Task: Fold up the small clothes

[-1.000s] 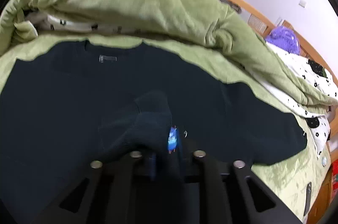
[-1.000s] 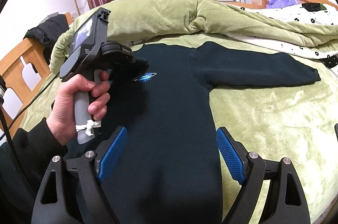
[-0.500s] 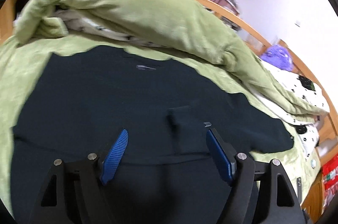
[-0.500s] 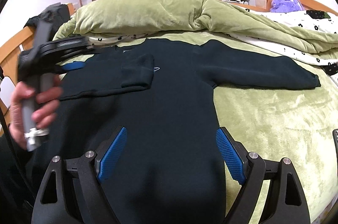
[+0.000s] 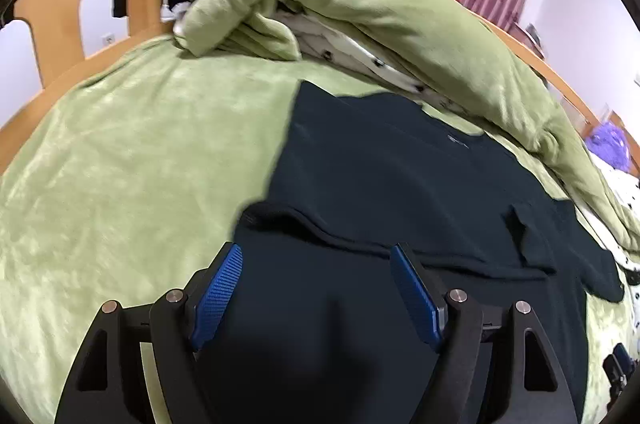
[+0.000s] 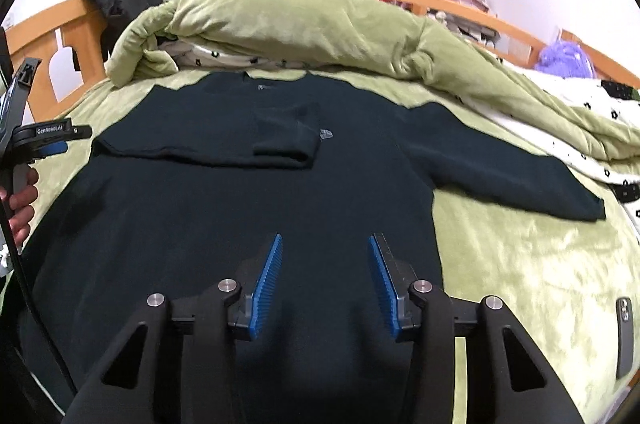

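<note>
— While the dark sweater (image 6: 240, 208) lies flat on the green blanket (image 6: 520, 264), one sleeve folded across its chest, what crowds it?
— A rolled green quilt (image 6: 280, 24) just behind the collar, and a phone (image 6: 624, 336) near the bed's edge.
— And the jaws?
— The left gripper (image 5: 316, 288) has its jaws wide apart and empty; the right gripper (image 6: 324, 284) has just been closing its jaws, nothing between them.
— Any difference between views?
— Only the right view shows the outstretched sleeve whole, and the hand (image 6: 20, 200) holding the left gripper.
</note>
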`<state>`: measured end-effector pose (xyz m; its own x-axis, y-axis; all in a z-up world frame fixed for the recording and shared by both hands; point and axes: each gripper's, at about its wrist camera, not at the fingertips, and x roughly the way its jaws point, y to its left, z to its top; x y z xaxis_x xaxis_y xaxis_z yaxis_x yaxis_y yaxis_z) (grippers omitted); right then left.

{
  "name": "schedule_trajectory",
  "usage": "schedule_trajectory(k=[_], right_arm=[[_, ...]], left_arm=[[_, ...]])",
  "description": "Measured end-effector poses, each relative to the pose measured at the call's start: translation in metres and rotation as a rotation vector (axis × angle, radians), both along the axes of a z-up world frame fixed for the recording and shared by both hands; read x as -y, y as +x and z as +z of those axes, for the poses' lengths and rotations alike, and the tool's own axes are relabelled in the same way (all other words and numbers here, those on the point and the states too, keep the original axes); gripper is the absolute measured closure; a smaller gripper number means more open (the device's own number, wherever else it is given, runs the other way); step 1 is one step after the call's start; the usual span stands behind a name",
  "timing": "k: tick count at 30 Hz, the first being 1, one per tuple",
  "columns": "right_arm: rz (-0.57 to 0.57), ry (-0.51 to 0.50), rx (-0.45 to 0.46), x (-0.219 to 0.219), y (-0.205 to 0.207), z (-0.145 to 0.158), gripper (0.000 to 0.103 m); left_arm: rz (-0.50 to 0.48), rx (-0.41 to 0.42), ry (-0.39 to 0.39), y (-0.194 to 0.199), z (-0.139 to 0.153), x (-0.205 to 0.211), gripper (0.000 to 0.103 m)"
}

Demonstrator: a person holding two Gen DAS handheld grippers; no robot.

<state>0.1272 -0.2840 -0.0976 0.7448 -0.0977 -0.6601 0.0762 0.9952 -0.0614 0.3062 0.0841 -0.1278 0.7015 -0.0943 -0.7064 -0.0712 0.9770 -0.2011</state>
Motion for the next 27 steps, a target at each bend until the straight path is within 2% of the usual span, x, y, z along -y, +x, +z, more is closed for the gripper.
schedule_trajectory(k=[3,5,7,9,18,24,25,26,27], right_arm=[[0.023,0.062,-0.021,-0.004,0.023,0.000,0.059],[0.043,0.082,-0.029,-0.008,0.045,0.002,0.057],[0.050,0.077,-0.023,-0.013,0.066,0.001,0.049],[0.061,0.059,-0.018,-0.020,0.092,-0.004,0.046],[0.102,-0.044,-0.069,-0.053,0.184,-0.049,0.046],[0.096,-0.149,-0.113,-0.072,0.219,-0.074,0.045],[0.096,-0.160,-0.113,-0.073,0.222,-0.076,0.049],[0.092,-0.166,-0.102,-0.072,0.222,-0.076,0.061],[0.096,-0.155,-0.093,-0.069,0.222,-0.074,0.079]], left_arm=[[0.005,-0.001,-0.002,0.009,-0.004,-0.009,0.028],[0.006,0.003,0.034,0.014,-0.008,-0.010,0.028],[0.005,-0.001,0.072,0.019,-0.015,-0.012,0.028],[0.000,-0.007,0.076,0.021,-0.021,-0.013,0.028],[-0.010,-0.048,-0.004,0.024,-0.048,-0.018,0.028],[-0.020,-0.063,0.028,0.026,-0.054,-0.009,0.028],[-0.022,-0.062,0.034,0.026,-0.054,-0.008,0.028],[-0.024,-0.058,0.040,0.026,-0.054,-0.006,0.028],[-0.026,-0.056,0.043,0.025,-0.053,-0.006,0.028]])
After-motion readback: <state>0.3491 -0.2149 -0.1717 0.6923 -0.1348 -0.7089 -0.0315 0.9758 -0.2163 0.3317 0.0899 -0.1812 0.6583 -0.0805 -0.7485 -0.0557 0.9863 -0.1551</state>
